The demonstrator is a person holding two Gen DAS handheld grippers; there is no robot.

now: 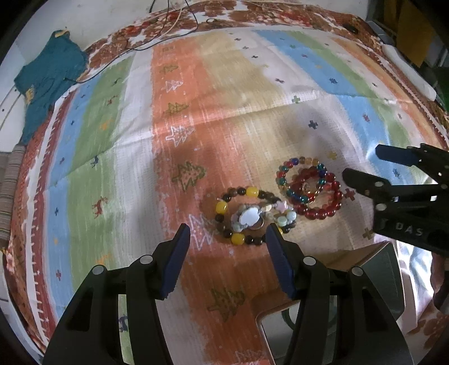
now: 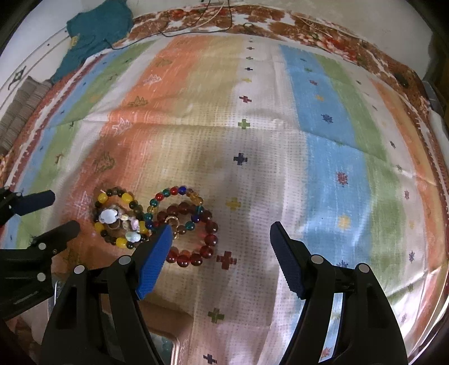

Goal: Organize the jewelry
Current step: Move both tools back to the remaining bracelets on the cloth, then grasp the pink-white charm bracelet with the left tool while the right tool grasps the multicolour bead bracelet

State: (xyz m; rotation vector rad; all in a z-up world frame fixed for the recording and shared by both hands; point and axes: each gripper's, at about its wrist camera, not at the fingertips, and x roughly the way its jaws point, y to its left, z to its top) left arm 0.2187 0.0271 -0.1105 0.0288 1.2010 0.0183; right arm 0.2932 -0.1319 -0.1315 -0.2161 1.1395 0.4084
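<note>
Several bead bracelets lie in a heap on the striped cloth. A yellow and brown bracelet (image 1: pixel 224 209) rings a pale shell-like charm (image 1: pixel 249 217) and small pastel beads. To its right lie a dark red bead bracelet (image 1: pixel 322 209) and a multicoloured bead bracelet (image 1: pixel 289 168), overlapping. My left gripper (image 1: pixel 228 233) is open just in front of the yellow bracelet, empty. My right gripper (image 2: pixel 220 228) is open and empty; its left finger covers part of the red bracelet (image 2: pixel 206 241). The yellow bracelet (image 2: pixel 102 199) and multicoloured bracelet (image 2: pixel 174 192) show there too.
A box with a mirrored or metallic inside (image 1: pixel 373 269) sits at the cloth's near edge, below the bracelets. A teal cloth (image 1: pixel 47 75) and thin cables (image 1: pixel 168 25) lie at the far left and back. A white object (image 1: pixel 407 70) lies far right.
</note>
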